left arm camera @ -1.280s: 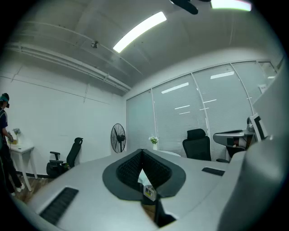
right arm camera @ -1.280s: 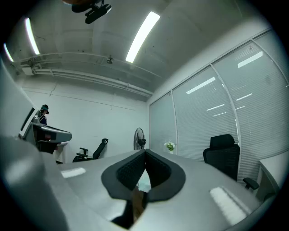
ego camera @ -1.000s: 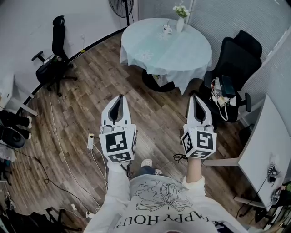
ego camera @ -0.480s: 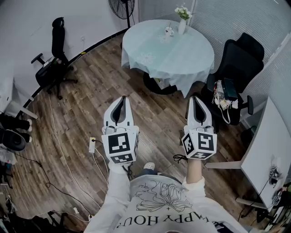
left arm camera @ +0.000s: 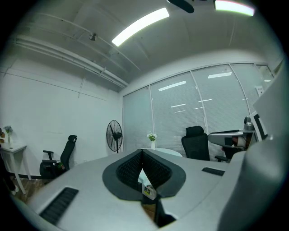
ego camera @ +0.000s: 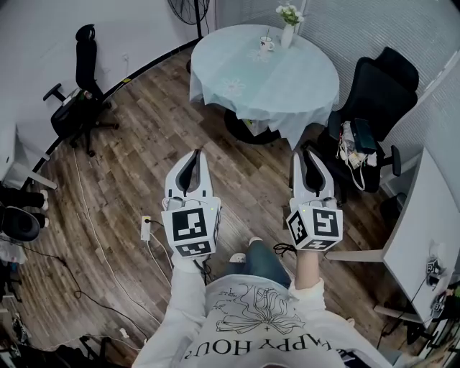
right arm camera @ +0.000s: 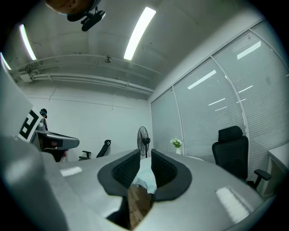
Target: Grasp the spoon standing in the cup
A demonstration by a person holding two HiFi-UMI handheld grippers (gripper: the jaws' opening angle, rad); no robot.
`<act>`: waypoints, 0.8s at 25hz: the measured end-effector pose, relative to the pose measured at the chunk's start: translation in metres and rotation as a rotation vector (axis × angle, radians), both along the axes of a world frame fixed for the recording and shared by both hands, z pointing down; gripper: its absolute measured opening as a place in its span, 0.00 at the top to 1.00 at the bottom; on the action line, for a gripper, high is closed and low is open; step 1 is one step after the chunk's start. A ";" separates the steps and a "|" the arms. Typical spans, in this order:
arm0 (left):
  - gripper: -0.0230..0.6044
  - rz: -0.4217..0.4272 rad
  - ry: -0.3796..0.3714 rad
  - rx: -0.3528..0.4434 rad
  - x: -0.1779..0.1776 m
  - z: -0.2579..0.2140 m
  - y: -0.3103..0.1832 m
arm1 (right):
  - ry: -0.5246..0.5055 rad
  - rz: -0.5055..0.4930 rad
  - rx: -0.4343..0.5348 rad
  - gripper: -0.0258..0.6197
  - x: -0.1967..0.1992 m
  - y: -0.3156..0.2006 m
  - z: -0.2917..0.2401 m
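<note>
A white cup [ego camera: 267, 44] with a thin spoon [ego camera: 267, 36] standing in it sits at the far side of the round table [ego camera: 287, 86], which has a pale cloth, beside a vase of flowers [ego camera: 288, 29]. Both grippers hover over the wooden floor, well short of the table. My left gripper [ego camera: 195, 152] is shut and empty; its tips [left arm camera: 142, 149] meet. My right gripper [ego camera: 303, 152] is opening, with a narrow gap between its jaws [right arm camera: 145, 151] and nothing in it. Through that gap only the tablecloth [right arm camera: 145, 178] shows.
A black office chair [ego camera: 374, 93] with a bag on it stands right of the table, another chair [ego camera: 79, 86] at the left wall. A standing fan [ego camera: 190, 8] is behind the table. Cables and a power strip [ego camera: 145, 228] lie on the floor. A white desk [ego camera: 424, 223] is at the right.
The right gripper's jaws have parted from shut to a narrow gap. The person has stepped forward, one leg now showing below the grippers. The left gripper stays shut.
</note>
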State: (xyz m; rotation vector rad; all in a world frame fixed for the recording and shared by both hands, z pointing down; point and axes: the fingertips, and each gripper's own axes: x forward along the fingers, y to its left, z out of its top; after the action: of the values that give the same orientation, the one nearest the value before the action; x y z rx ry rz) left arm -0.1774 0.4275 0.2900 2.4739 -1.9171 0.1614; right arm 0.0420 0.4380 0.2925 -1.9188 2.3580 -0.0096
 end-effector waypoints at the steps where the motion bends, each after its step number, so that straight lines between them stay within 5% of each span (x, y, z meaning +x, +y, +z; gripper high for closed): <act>1: 0.95 0.001 -0.001 -0.006 -0.001 0.002 -0.003 | 0.002 0.002 -0.001 0.85 0.000 -0.002 0.000; 10: 0.95 -0.003 0.005 -0.027 0.008 0.013 -0.045 | 0.012 -0.004 -0.022 0.81 0.009 -0.045 0.010; 20: 0.95 -0.036 -0.010 -0.024 0.029 0.013 -0.146 | 0.010 -0.029 -0.025 0.79 0.035 -0.156 0.014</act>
State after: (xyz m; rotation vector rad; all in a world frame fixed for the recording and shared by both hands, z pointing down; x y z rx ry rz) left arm -0.1482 0.2820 0.3028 2.4263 -1.9504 0.1952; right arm 0.0766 0.2817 0.3063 -1.9001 2.4035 -0.0325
